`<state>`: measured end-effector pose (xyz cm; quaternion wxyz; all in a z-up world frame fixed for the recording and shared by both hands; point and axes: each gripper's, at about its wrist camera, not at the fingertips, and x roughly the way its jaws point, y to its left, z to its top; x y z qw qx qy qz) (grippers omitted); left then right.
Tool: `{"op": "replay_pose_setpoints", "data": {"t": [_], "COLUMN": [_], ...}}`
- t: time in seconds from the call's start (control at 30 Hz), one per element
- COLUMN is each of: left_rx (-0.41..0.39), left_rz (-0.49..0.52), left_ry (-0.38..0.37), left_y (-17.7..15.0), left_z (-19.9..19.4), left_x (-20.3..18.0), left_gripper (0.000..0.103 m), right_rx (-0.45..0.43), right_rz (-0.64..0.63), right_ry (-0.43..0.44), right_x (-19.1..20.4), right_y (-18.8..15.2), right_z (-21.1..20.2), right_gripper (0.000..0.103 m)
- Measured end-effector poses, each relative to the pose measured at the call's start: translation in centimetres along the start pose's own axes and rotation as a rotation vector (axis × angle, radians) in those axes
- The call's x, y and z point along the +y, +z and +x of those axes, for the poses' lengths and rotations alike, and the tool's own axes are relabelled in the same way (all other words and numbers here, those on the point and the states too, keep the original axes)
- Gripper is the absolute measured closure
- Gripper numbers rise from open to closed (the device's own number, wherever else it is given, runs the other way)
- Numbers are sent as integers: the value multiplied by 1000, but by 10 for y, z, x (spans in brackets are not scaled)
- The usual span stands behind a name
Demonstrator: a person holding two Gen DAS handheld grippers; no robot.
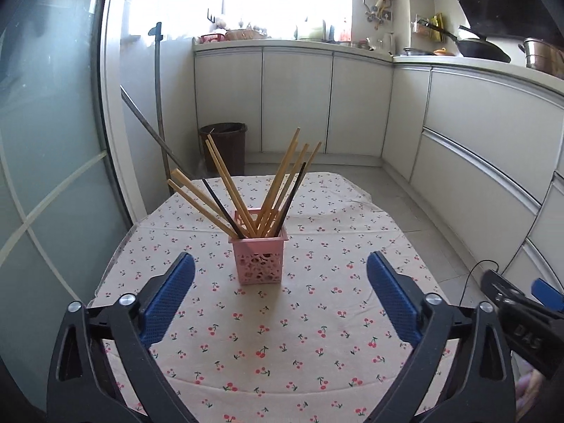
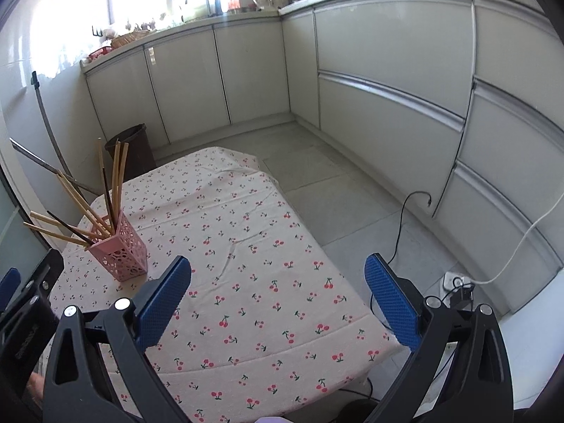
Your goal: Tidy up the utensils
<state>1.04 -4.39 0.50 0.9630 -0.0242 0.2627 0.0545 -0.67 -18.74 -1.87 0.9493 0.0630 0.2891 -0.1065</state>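
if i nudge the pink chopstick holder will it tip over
Probably, if nudged high: the pink perforated plastic holder looks light, narrow and tall. The long wooden and black chopsticks splay far above its rim, likely making it top-heavy. It may slide on the cherry-print tablecloth.

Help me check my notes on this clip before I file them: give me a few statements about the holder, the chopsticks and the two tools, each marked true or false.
1. The pink holder stands upright on the cherry-print tablecloth. True.
2. The left tool is shut on a chopstick. False: it is open and holds nothing.
3. The chopsticks lie flat on the cloth. False: they stand fanned out in the holder.
4. At least one chopstick is dark; most are light wood. True.
5. The right tool is open and empty. True.
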Motion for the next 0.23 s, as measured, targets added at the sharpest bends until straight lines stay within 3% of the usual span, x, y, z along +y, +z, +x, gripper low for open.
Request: {"op": "replay_pose_setpoints", "data": {"t": [0.1, 0.23], "left_rx": [-14, -23], "left_rz": [16, 14], "left_ry": [26, 6], "left_y": [1, 3], "left_z": [-6, -13], "left_x": [0, 1], "left_gripper": [7, 7], "right_rx": [-26, -47], "right_rz": [-1, -29], "right_ry": [18, 6], "right_x": [2, 8], "right_y": [0, -1], "right_z": [-5, -8], "right_gripper": [7, 7]}}
